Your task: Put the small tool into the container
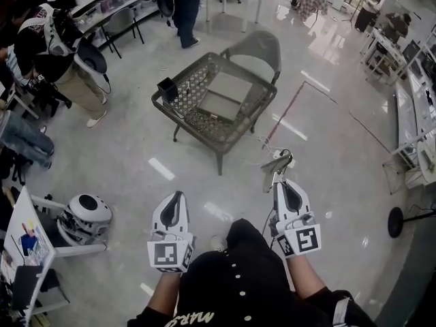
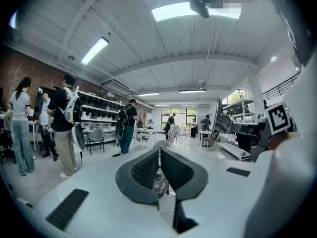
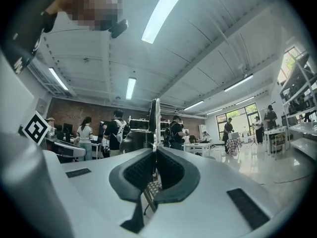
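While the person stands well apart from the low grey woven-wicker worktop (image 1: 197, 125), both grippers hang close to the body. The right gripper (image 1: 279, 181) has its jaws pressed together on the small grey metal tool (image 1: 278, 162), which sticks out ahead of the tips. In the right gripper view the tool (image 3: 155, 123) rises as a thin strip, pinched low on its length. The left gripper (image 1: 178, 195) has its jaws closed on each other with nothing between them, as the left gripper view (image 2: 159, 152) shows.

The small black open-topped container (image 1: 167, 87) stands at the worktop's far left corner, near the rim, so the tool has a long way to travel.

Several things could go wrong from here:

- The pinch sits on a narrow part of the tool, so a swing or a jolt on the walk forward could let it pivot or slide out.
- The container's mouth looks small. A tilted tool could catch the lip instead of going in.
- A knock could tip the container or push it off the corner, since the free gripper is not steadying it.
- If the tool is let go short of the mouth, it may lodge in the open weave.
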A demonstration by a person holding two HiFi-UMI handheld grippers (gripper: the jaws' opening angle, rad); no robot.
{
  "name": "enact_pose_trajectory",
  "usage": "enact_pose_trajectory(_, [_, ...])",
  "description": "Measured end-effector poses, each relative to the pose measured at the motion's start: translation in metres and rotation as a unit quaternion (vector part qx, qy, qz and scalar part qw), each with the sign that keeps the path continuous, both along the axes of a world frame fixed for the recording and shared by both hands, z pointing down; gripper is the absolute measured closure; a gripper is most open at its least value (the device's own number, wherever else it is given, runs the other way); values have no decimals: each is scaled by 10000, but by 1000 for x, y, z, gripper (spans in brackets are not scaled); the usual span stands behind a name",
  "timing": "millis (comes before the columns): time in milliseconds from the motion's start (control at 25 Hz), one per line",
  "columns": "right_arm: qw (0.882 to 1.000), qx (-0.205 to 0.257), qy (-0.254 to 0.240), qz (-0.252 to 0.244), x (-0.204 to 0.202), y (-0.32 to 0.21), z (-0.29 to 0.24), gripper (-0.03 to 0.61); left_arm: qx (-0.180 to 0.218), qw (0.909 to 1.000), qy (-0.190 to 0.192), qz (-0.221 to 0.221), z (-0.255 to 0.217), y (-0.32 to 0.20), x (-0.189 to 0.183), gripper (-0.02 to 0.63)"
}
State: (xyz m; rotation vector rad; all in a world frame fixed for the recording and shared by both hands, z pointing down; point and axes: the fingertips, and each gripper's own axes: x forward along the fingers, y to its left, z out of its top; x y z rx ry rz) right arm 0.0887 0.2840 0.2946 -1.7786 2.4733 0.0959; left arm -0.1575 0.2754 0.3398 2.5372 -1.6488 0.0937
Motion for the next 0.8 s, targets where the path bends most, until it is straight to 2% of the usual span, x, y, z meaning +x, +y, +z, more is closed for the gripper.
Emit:
enact_pose_trajectory(320, [9999,-52,-53,-75,-1,-39,9,565,-88,9999,4,-124,8,-31,-3,577])
enact_pose_trajectory(800, [9996,-54,-35,-262,1,-138,7,565,-97,9997,-61,-224,2,-124,4,577])
